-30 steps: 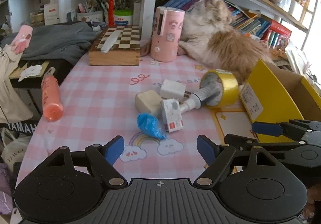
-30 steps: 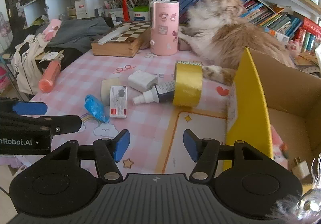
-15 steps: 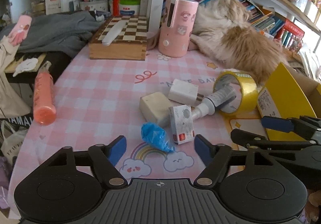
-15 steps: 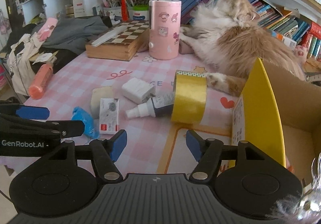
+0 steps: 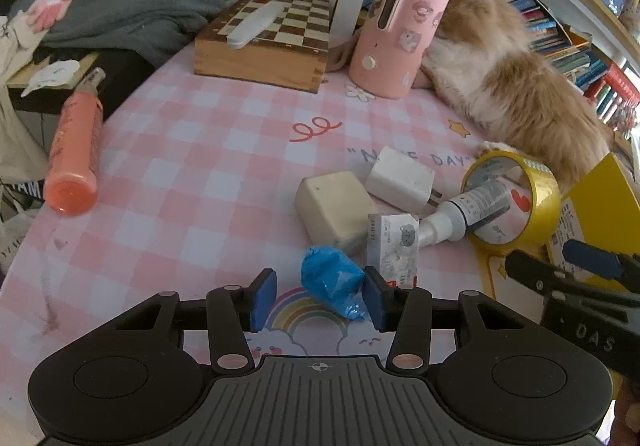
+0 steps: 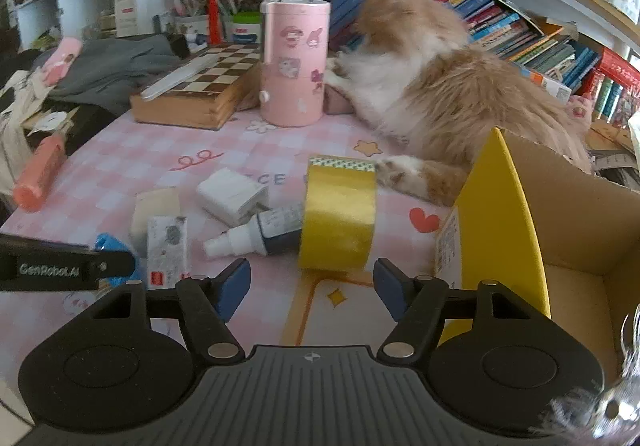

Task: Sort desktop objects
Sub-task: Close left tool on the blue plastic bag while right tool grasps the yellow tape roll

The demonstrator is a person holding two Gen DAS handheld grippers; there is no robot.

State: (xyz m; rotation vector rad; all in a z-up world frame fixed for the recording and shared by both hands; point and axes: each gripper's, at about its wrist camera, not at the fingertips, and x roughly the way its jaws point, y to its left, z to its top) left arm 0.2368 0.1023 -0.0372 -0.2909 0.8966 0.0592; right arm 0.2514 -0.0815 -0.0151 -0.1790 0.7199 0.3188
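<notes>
Everywhere clutter on pink checked tablecloth (image 5: pixel 208 150)

Ahead of the gripper: two white chargers (image 5: pixel 335 211) (image 5: pixel 400 179), one blue wad (image 5: pixel 332 282), one small carton (image 5: pixel 392 244), one spray bottle (image 5: pixel 460 214), one tape roll (image 5: pixel 538 186). Far left: one orange tube (image 5: pixel 74 158). Beyond: one chessboard box (image 5: pixel 264 42), one pink canister (image 5: pixel 396 38), one cat (image 5: pixel 512 86).

On the pink checked tablecloth (image 5: pixel 208 150) I read "DAY" in grey capitals, the word before it partly covered. The black arm of the left gripper (image 6: pixel 60 268) carried "GenRobot.AI" in white. The other gripper's black body (image 5: pixel 592 338) showed the letters "DAS".
</notes>
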